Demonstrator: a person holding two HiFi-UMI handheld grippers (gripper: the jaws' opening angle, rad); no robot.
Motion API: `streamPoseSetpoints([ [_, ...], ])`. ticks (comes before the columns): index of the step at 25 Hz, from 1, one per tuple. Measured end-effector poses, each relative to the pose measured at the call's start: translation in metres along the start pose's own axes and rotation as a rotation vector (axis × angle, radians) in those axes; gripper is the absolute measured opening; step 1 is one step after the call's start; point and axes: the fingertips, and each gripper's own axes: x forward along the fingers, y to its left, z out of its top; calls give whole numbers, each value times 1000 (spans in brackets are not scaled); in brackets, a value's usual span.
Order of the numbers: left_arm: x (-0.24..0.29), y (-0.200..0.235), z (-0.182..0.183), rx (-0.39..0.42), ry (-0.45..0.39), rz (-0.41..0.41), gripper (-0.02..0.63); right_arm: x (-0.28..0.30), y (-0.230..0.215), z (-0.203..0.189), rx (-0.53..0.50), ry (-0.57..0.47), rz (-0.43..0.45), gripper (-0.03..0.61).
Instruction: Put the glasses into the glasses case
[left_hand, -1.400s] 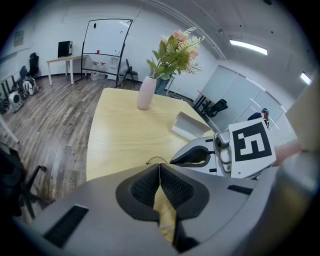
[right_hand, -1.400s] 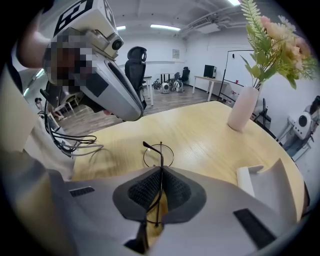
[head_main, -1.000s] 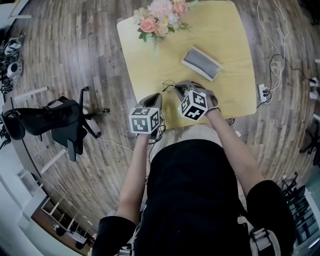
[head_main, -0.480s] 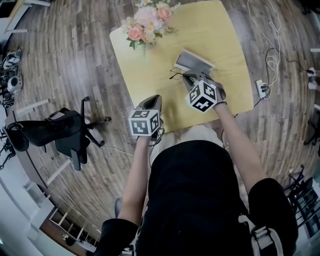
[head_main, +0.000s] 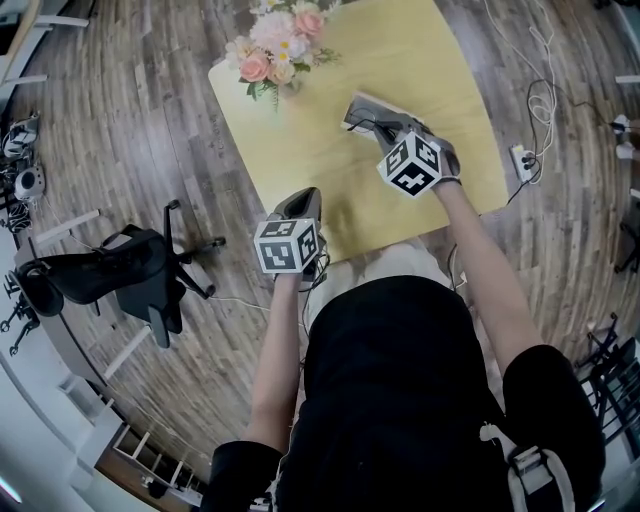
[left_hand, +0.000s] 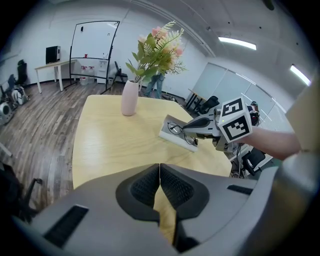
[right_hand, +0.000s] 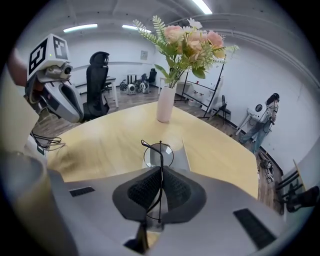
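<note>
Thin black wire glasses (right_hand: 159, 150) are pinched by one part of the frame between the pads of my right gripper (right_hand: 161, 172), which is shut on them. A lens hangs just over the open grey glasses case (right_hand: 185, 150). From the head view the right gripper (head_main: 372, 125) reaches over the case (head_main: 365, 105) at the table's far right. The left gripper view shows the glasses (left_hand: 176, 129) above the case (left_hand: 170, 136). My left gripper (left_hand: 159, 172) is shut with nothing in it, near the table's front edge (head_main: 300, 205).
A pink vase of flowers (head_main: 272, 45) stands at the far left of the yellow table (head_main: 300, 140). A black office chair (head_main: 110, 260) sits on the wood floor to the left. Cables and a power strip (head_main: 522, 165) lie to the right.
My right gripper has carried the glasses away from the table's front edge and across to the case. The left gripper has stayed where it was.
</note>
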Motion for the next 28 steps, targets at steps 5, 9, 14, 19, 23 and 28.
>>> streamPoseSetpoints([
  [5, -4, 2, -4, -3, 1, 6, 25, 9, -5, -4, 11, 24, -24, 29],
  [9, -7, 4, -6, -11, 1, 13, 25, 15, -7, -8, 16, 41, -29, 29],
  [14, -10, 7, -10, -17, 5, 17, 25, 22, -13, -12, 37, 51, -55, 29],
  [19, -12, 8, -11, -16, 9, 18, 25, 23, -14, -13, 42, 46, -71, 31],
  [23, -12, 7, -10, -8, 9, 16, 25, 22, -13, -12, 43, 38, -72, 36],
  [28, -12, 6, -7, 1, 8, 18, 25, 18, -9, -14, 45, 32, -60, 40],
])
